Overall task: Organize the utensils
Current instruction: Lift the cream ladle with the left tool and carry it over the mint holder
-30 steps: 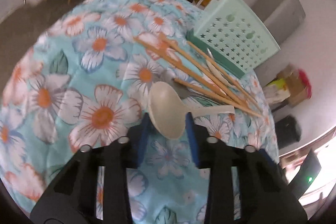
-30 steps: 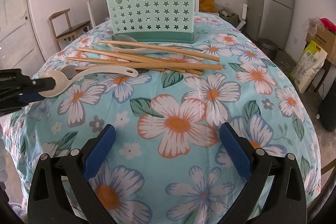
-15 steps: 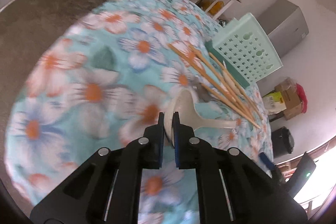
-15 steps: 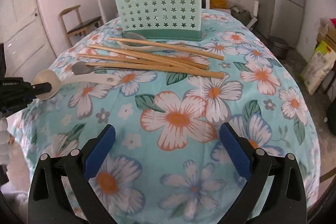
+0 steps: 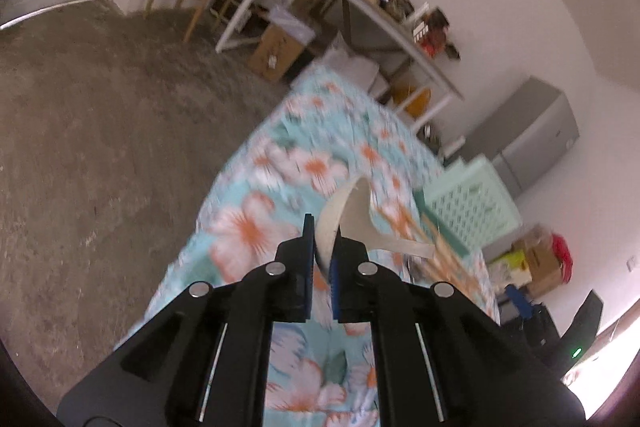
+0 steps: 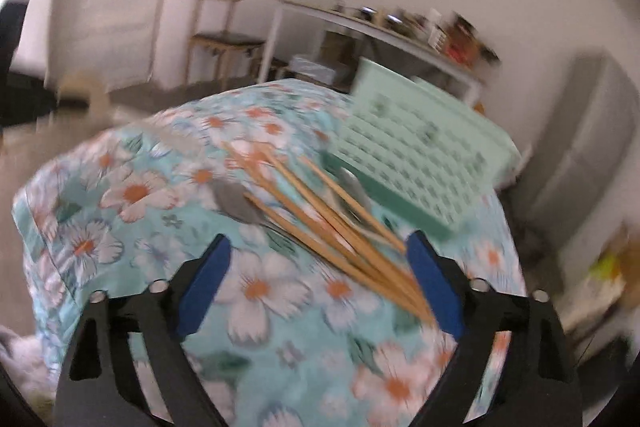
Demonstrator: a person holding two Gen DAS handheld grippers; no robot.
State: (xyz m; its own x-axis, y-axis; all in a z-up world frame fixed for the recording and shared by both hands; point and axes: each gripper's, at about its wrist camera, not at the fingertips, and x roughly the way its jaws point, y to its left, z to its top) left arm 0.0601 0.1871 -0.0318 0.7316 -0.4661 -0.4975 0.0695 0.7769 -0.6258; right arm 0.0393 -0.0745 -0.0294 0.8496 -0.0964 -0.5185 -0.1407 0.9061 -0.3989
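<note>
Lifted off the cloth, the cream spoon stays pinched in the left gripper; right gripper gapes.

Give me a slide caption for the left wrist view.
Left gripper clamps a white spoon above the floral tablecloth.

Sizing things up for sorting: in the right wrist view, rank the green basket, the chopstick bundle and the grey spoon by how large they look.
1. Basket, largest.
2. Chopsticks, long but thin, and nearer the camera, so their length is exaggerated.
3. Spoon, smallest; its handle is hidden under the chopsticks.
</note>
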